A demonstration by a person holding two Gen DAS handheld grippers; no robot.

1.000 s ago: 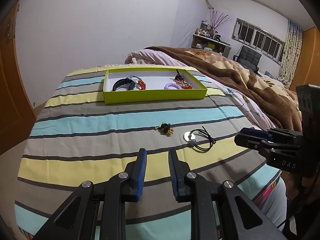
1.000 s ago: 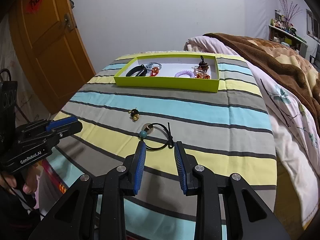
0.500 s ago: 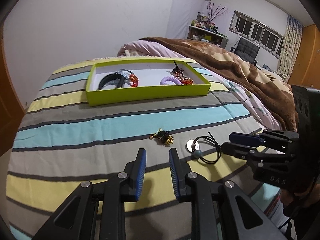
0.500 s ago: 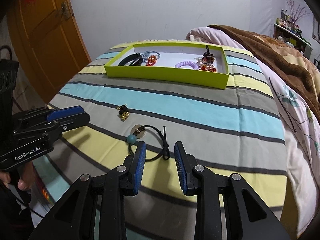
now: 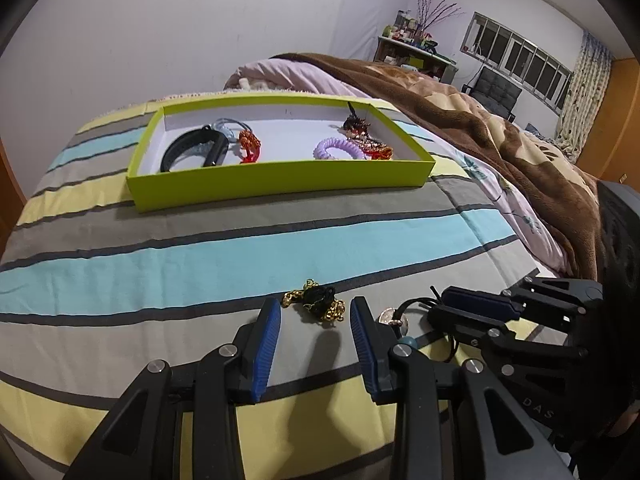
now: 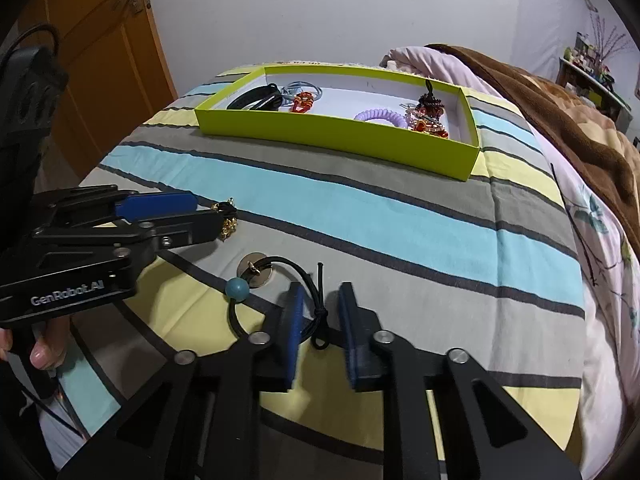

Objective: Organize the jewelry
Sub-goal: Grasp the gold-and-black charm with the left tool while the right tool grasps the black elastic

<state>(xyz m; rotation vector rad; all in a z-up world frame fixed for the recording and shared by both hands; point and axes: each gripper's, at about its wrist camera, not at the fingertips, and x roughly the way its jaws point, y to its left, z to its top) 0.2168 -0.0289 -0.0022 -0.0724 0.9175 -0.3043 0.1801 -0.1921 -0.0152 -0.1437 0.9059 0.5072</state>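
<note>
A gold and black chain piece (image 5: pixel 318 305) lies on the striped bedspread between the open tips of my left gripper (image 5: pixel 314 312). It also shows in the right wrist view (image 6: pixel 228 222), partly behind the left gripper's tips. A black cord necklace with a teal bead and a silver disc (image 6: pixel 256 274) lies beside it. Its knot (image 6: pixel 320 314) sits between the open fingers of my right gripper (image 6: pixel 320 300). A lime green tray (image 5: pixel 280 178) farther back holds several pieces: a black band (image 5: pixel 192 152), a red charm (image 5: pixel 249 145), a purple coil (image 5: pixel 338 150).
The bed's brown blanket (image 5: pixel 500 136) and pink duvet (image 6: pixel 608 240) lie to the right. A wooden door (image 6: pixel 92 60) stands to the left of the bed. The bedspread's edge drops off close to the grippers.
Both grippers have moved forward and down to the bedspread. The left now brackets the gold chain and has opened wider. The right now brackets the cord's knot.
</note>
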